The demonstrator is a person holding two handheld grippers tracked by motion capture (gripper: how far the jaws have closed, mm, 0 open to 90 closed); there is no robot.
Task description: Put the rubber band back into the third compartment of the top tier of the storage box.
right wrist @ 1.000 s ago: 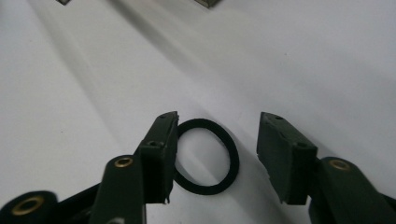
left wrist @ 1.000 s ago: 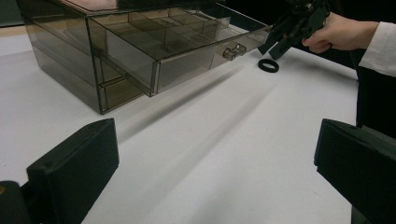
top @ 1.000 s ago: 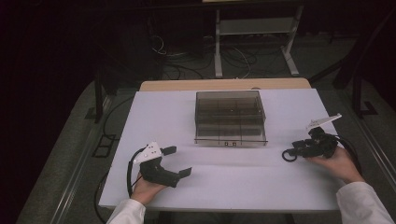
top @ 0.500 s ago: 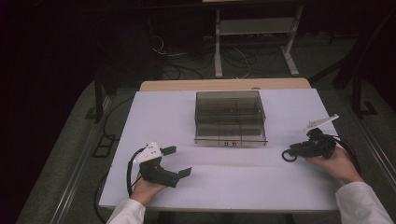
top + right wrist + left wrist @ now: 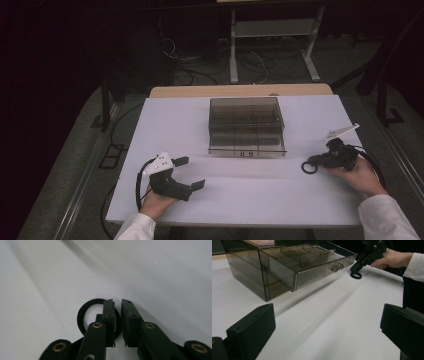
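Since a second ago the right gripper (image 5: 314, 164) has been closing its jaws, and both hands have kept their places on the bench (image 5: 240, 200). Its jaws now stand nearly pressed together with a thin gap between them, and the rim of a black ring (image 5: 86, 312) passes between them at their tips; whether the pads already press on it cannot be told. Most of that ring lies flat on the white bench just to the left of the jaw tips in the right gripper view. Nearer the person's edge, the left gripper (image 5: 192, 173) rests on the bench with its jaws spread wide and nothing between them. Beyond both grippers, between them and farther off, stands a smoky clear plastic drawer box (image 5: 246, 126), its top drawer (image 5: 312, 267) pulled partly out.
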